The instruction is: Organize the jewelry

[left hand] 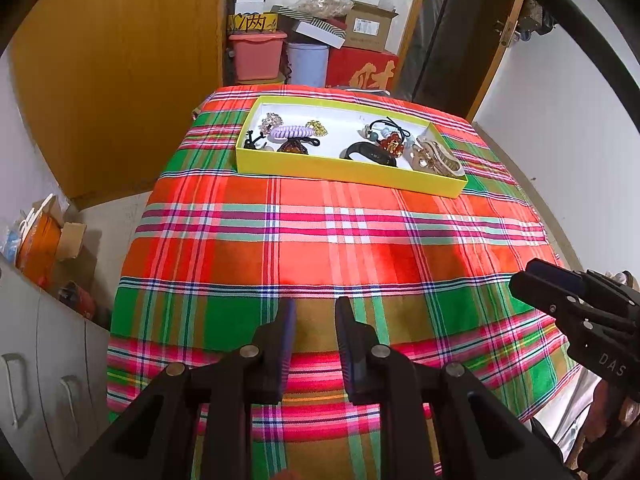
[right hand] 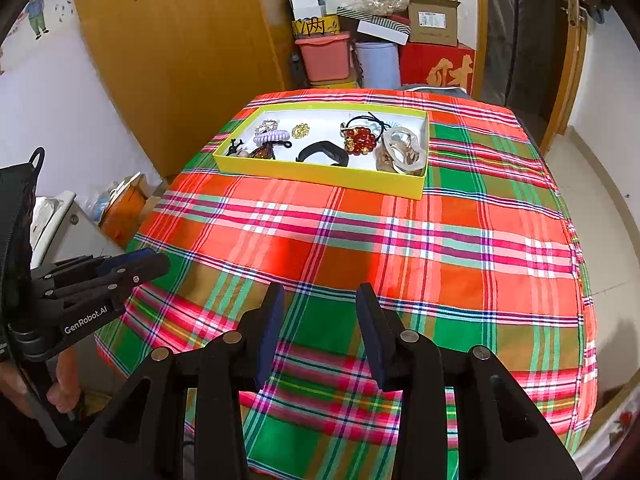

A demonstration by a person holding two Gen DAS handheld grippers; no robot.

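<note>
A yellow tray with a white floor sits at the far end of the plaid-covered table. It holds a lilac coil hair tie, a black band, a red bead cluster, gold brooches and pale bangles. My left gripper hangs open over the near part of the table, nothing between its fingers. My right gripper is open too and holds nothing. Each gripper shows at the other view's edge.
A wooden wardrobe stands at the left. Stacked boxes, a pink bin and a red carton crowd the far wall. A grey cabinet and an orange bag lie left of the table. A doorway opens at the right.
</note>
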